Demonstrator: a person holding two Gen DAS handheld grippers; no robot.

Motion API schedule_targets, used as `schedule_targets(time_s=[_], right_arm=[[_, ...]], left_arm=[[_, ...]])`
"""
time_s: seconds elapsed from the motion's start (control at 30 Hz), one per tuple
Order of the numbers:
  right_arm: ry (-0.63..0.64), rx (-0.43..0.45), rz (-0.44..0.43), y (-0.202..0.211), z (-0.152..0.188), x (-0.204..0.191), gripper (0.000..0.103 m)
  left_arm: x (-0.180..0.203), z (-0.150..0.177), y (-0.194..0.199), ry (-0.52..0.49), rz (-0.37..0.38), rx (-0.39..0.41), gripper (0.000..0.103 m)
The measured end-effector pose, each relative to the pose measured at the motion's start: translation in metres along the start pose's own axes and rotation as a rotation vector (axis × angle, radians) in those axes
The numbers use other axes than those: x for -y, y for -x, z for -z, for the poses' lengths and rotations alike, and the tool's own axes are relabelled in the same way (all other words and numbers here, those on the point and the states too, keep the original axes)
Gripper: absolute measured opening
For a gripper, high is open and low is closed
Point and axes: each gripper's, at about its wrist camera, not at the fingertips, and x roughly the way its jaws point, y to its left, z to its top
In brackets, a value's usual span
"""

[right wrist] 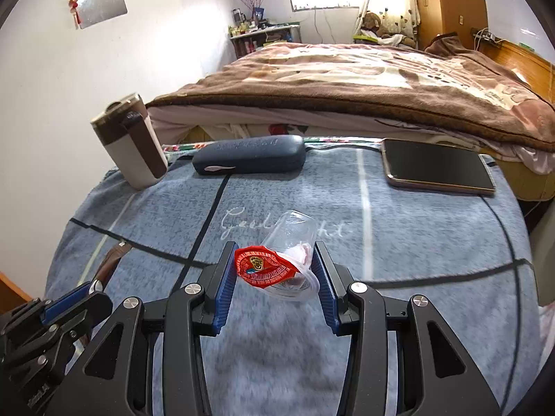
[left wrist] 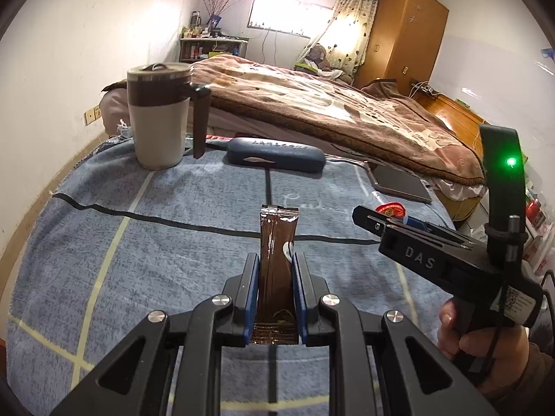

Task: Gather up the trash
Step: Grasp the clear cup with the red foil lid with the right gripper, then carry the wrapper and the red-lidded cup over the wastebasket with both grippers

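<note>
Left wrist view: your left claw (left wrist: 275,287) clamps a brown sachet (left wrist: 276,242) above the blue cloth (left wrist: 138,242). Your right claw (right wrist: 275,277), half open, pinches a clear cup (right wrist: 291,263) with its red lid (right wrist: 262,267).

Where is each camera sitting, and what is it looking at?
Left wrist: rides on the left gripper, looking down its fingers at the brown packet it pinches; the right gripper and a hand show at the side.
Right wrist: rides on the right gripper, looking at the clear cup with a red lid between its pads; the left gripper peeks in at the lower left.
Both see the mug, the blue case, the phone, the bed.
</note>
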Motion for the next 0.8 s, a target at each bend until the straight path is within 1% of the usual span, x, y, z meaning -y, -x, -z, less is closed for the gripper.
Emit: schedule_targets(time_s=[0.23,0.47,0.8], right_arm=[[0.001,0.027,-0.008,0.035,0.009,0.01,0.045],[-0.024,0.062,-0.016,0.069,0.019,0.025,0.045],[-0.062,0.112,0.029,0.114,0.039,0.061,0.045]], left_arm=[[0.025,0.006,0.018,-0.025,0.016,0.011,0.02],[0.056,0.01,0.041,-0.062,0.038,0.036,0.02],[0.109,0.02,0.052,-0.128,0.085,0.042,0.02]])
